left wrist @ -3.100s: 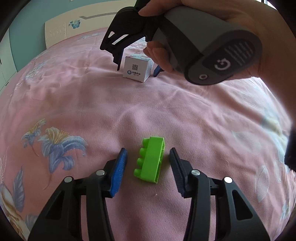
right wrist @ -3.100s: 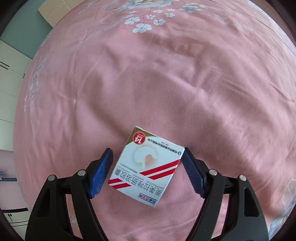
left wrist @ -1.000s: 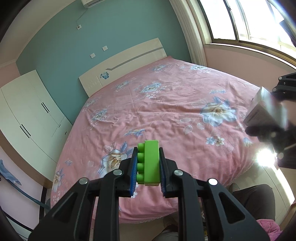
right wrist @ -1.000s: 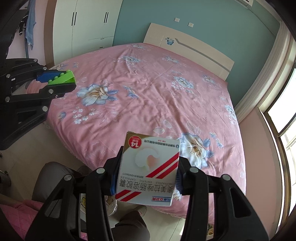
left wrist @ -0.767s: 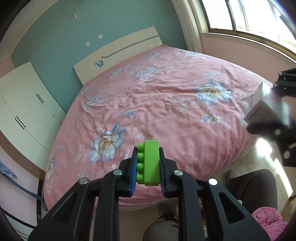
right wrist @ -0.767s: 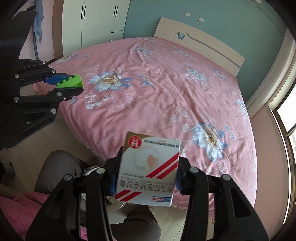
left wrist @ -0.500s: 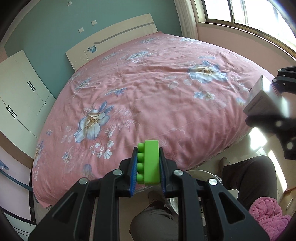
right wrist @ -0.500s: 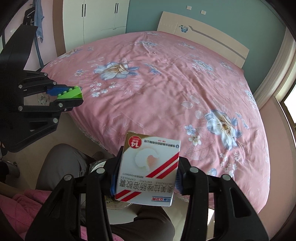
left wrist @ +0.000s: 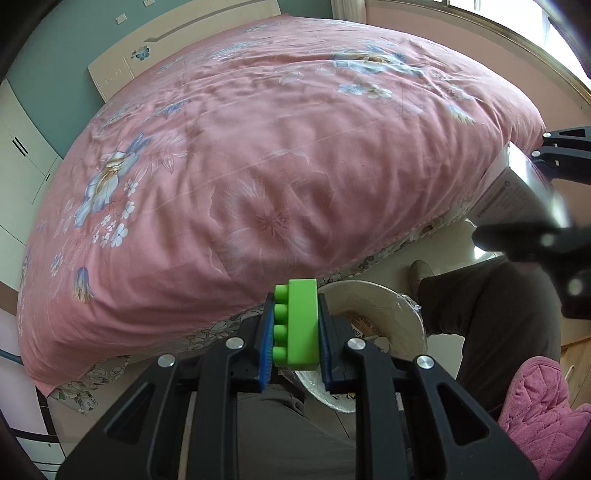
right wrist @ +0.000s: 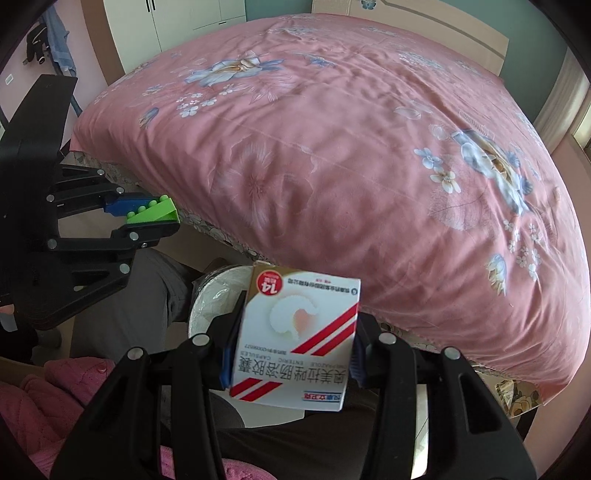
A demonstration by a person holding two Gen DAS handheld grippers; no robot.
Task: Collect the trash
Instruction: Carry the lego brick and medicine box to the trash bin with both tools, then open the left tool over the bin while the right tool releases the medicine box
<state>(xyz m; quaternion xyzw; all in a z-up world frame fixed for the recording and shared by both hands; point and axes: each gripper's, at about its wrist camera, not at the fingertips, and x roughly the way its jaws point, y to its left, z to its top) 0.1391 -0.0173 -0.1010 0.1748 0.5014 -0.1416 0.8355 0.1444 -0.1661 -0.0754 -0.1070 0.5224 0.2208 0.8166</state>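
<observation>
My left gripper (left wrist: 293, 328) is shut on a green toy brick (left wrist: 301, 325) and holds it in the air just in front of a round white bin (left wrist: 373, 295) on the floor. My right gripper (right wrist: 291, 343) is shut on a white medicine box (right wrist: 295, 339) with red stripes, held above the same bin (right wrist: 216, 295), which is lined with clear plastic. The left gripper with the green brick (right wrist: 153, 212) also shows at the left of the right wrist view. The right gripper with the box (left wrist: 517, 192) shows at the right of the left wrist view.
A large bed with a pink floral cover (left wrist: 258, 147) fills the space beyond the bin. The person's legs in dark trousers (left wrist: 498, 314) and a pink quilted garment (left wrist: 535, 402) are beside the bin. White wardrobes (right wrist: 177, 18) stand behind the bed.
Both grippers have moved back from the bed and tilted down toward the floor, each still holding its object. The bin has come into fuller view under them.
</observation>
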